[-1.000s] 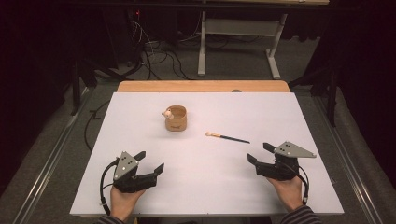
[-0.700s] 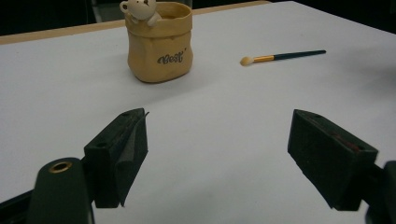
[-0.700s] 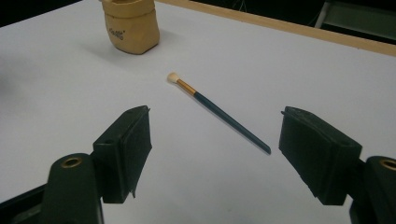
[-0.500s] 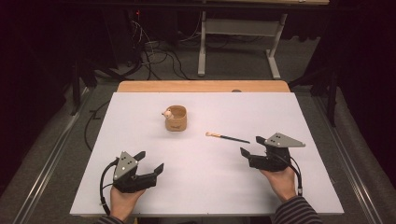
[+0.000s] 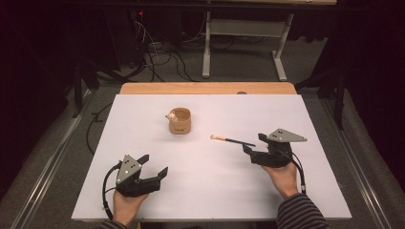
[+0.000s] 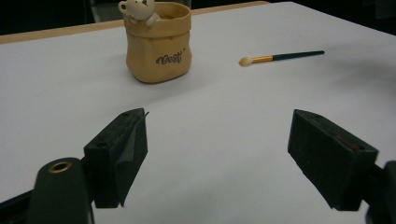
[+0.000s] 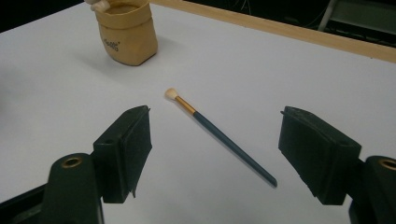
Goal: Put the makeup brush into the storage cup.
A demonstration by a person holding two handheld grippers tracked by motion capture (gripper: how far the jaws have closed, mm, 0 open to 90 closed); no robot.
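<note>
On the table (image 5: 143, 200): one brush (image 5: 232, 140), one tan pot (image 5: 180, 120).
Brush: flat, between right gripper (image 5: 250, 147) fingers, untouched.
Right fingers: spread wide.
Left gripper (image 5: 154, 167): fingers apart, empty.

Bare table (image 5: 296, 119) around brush (image 7: 219, 136) (pot (image 5: 180, 121) apart)

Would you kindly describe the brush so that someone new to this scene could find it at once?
Start at the white table and find the tan pot with a small bear on its rim. To the pot's right, just ahead of the open right gripper, the brush lies flat. It is the one thin stick there: dark handle, gold band, pale tip.
</note>
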